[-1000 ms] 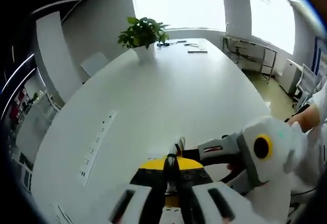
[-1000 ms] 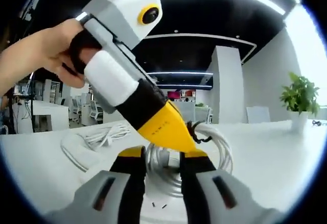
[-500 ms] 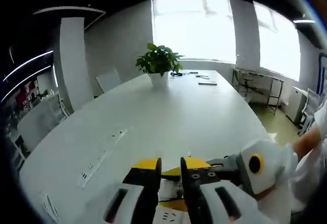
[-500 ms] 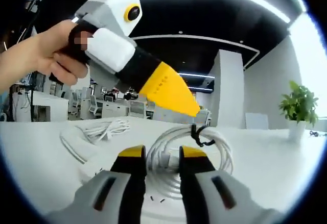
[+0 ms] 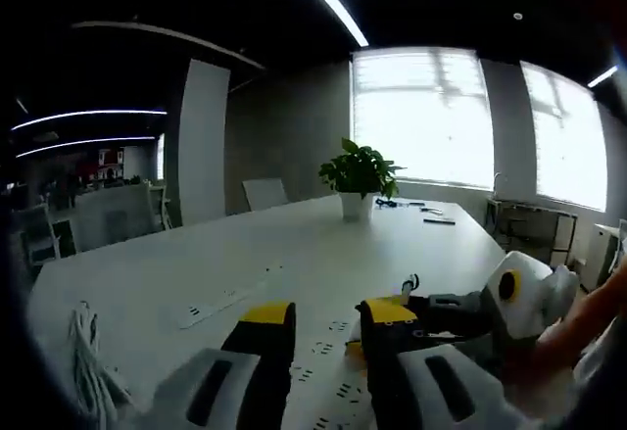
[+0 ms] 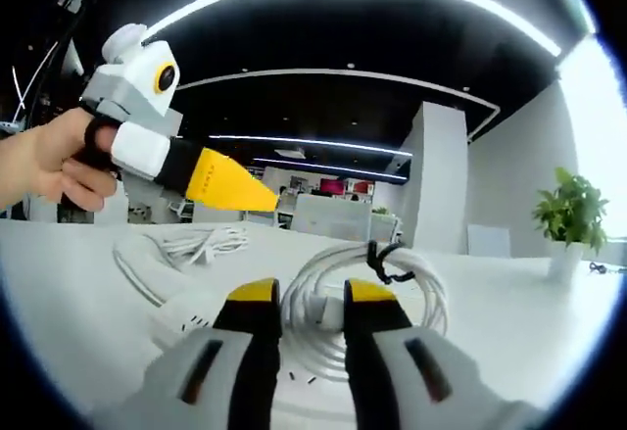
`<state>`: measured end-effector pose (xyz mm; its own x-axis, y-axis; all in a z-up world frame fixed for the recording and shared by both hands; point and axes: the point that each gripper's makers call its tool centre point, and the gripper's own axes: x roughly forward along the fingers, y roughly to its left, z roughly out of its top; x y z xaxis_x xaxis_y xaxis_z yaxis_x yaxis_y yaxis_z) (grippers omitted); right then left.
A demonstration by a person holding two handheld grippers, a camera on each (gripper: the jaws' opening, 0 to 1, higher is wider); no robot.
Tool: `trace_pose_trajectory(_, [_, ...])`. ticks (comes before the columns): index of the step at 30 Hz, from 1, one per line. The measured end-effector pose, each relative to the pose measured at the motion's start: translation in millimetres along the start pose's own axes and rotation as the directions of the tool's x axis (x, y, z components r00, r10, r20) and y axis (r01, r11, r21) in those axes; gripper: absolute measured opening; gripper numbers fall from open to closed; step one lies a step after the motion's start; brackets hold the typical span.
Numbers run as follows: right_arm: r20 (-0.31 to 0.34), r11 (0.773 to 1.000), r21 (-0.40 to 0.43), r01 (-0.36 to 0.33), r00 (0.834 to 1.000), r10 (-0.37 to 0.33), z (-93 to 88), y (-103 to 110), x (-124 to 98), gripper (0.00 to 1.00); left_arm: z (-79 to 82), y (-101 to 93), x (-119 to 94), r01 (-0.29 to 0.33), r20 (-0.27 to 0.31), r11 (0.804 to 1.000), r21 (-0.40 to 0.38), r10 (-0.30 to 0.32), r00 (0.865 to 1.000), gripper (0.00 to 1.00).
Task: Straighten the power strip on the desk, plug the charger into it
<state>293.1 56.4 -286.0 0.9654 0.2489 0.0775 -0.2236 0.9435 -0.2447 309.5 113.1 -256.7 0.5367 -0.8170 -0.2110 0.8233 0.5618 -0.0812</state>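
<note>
In the right gripper view my right gripper (image 6: 313,298) is open, low over the white table (image 6: 509,342). Just beyond its yellow tips lies a white plug (image 6: 312,308) at the near side of a coiled white cable (image 6: 407,288) bound with a black tie (image 6: 384,259). A flat white block (image 6: 186,317) that may be the power strip lies to the left; I cannot tell. My left gripper (image 6: 269,200), held by a hand (image 6: 49,161), hovers at upper left. In the left gripper view my left gripper (image 5: 326,317) is open above socket-like marks (image 5: 328,348). The right gripper (image 5: 490,303) enters from the right.
A long white socket strip (image 5: 230,298) lies further out on the table. A loose white cable (image 5: 88,371) sits at the left edge, another bundle (image 6: 196,244) behind the block. A potted plant (image 5: 361,170) and small items (image 5: 431,216) stand at the far end.
My left gripper went from shut to open and rose away to the left of the right gripper. The left view tilted up toward the room. The right gripper stayed put.
</note>
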Motion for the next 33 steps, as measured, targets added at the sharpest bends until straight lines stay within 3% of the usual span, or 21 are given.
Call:
trace_pose_trajectory(3, [0.004, 1.0, -0.027, 0.003, 1.0, -0.003, -0.8, 0.9, -3.8, 0.23, -4.3, 7.4, -8.1, -0.039, 0.015, 0.999, -0.009, 0.04, 0.999, 0.29])
trace_pose_trajectory(9, [0.015, 0.996, 0.089, 0.011, 1.0, -0.013, -3.8, -8.8, -5.4, 0.23, -12.8, 12.6, -17.8, -0.065, 0.038, 0.996, -0.063, 0.068, 0.997, 0.29])
trace_pose_trajectory(14, [0.009, 0.999, 0.034, 0.009, 1.0, -0.01, -5.2, -5.3, -6.4, 0.23, -28.1, 15.5, -24.8, -0.088, 0.049, 0.992, -0.091, 0.093, 0.995, 0.28])
trace_pose_trajectory(22, [0.01, 0.996, 0.094, -0.004, 1.0, 0.003, -8.0, -11.8, 1.3, 0.23, -44.2, 20.5, -33.6, -0.11, 0.055, 0.988, -0.113, 0.116, 0.992, 0.28])
trace_pose_trajectory(25, [-0.034, 0.998, 0.057, -0.041, 0.998, 0.043, -7.8, -10.3, 7.2, 0.23, -50.1, 20.9, -33.8, -0.11, 0.039, 0.987, -0.115, 0.115, 0.993, 0.27])
trace_pose_trajectory(30, [-0.081, 0.995, 0.077, -0.065, 0.994, 0.071, -5.7, -11.4, 17.1, 0.24, -54.1, 21.8, -33.3, -0.113, 0.024, 0.99, -0.084, 0.115, 0.993, 0.28])
trace_pose_trajectory(33, [-0.066, 0.995, 0.041, -0.087, 0.994, 0.089, -4.9, -9.6, 20.3, 0.26, -59.0, 22.8, -33.2, -0.109, 0.013, 0.991, -0.082, 0.111, 0.994, 0.28])
